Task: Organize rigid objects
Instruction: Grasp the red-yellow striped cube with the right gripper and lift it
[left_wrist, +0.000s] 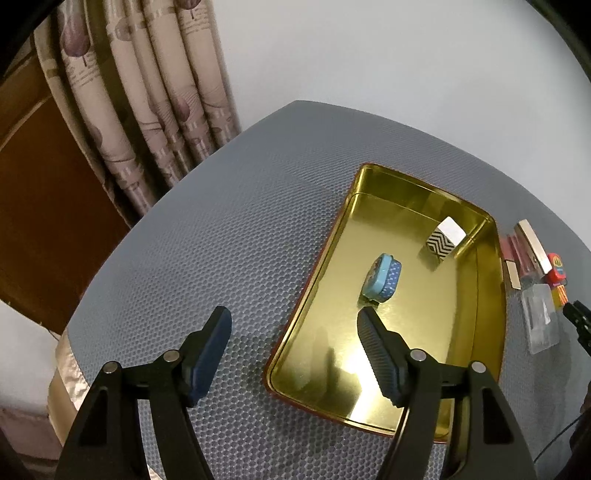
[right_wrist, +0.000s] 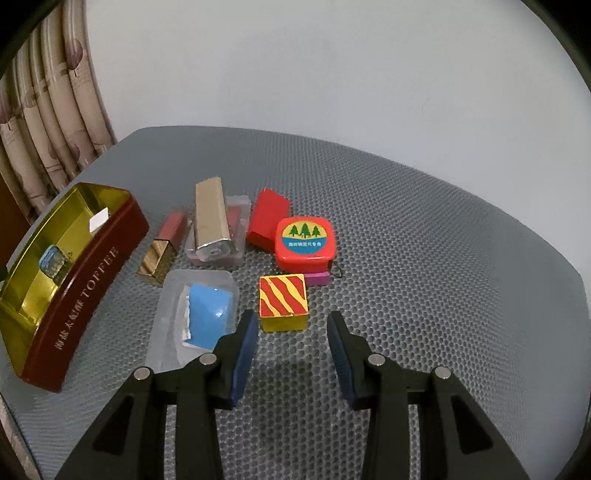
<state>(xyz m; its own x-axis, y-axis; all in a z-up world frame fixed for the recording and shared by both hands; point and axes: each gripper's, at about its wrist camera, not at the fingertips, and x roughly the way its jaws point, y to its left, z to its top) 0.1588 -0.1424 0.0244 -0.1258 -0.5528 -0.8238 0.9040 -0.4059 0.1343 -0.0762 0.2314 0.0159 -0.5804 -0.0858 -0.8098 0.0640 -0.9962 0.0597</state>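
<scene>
- Lining up on the striped cube (right_wrist: 283, 300), I had my right gripper (right_wrist: 292, 326) angled steeply down at the mat (right_wrist: 424, 258), its jaws partly open with nothing between them and the cube lying just ahead of the tips.
- To take it cleanly I judged I should widen the jaws a little, since the gap looked barely broader than the cube, then come down square on two opposite faces.
- I reckoned the risk was clipping the clear case with the blue insert (right_wrist: 207, 314) beside the left finger, or nudging the red tape measure (right_wrist: 304, 242) and the pink block (right_wrist: 317, 278) just behind.
- Further back lay the red box (right_wrist: 266, 218), the gold bar (right_wrist: 211, 218) on a clear case, and the lipstick tube (right_wrist: 162, 251), all still outside the tin.
- My left gripper (left_wrist: 293, 323) hovered tilted down over the near corner of the toffee tin (left_wrist: 491, 295), jaws wide and empty, one finger over the mat and the other over the gold floor.
- Already inside the tin sat the small blue tin (left_wrist: 382, 277) and the zigzag box (left_wrist: 443, 240).
</scene>
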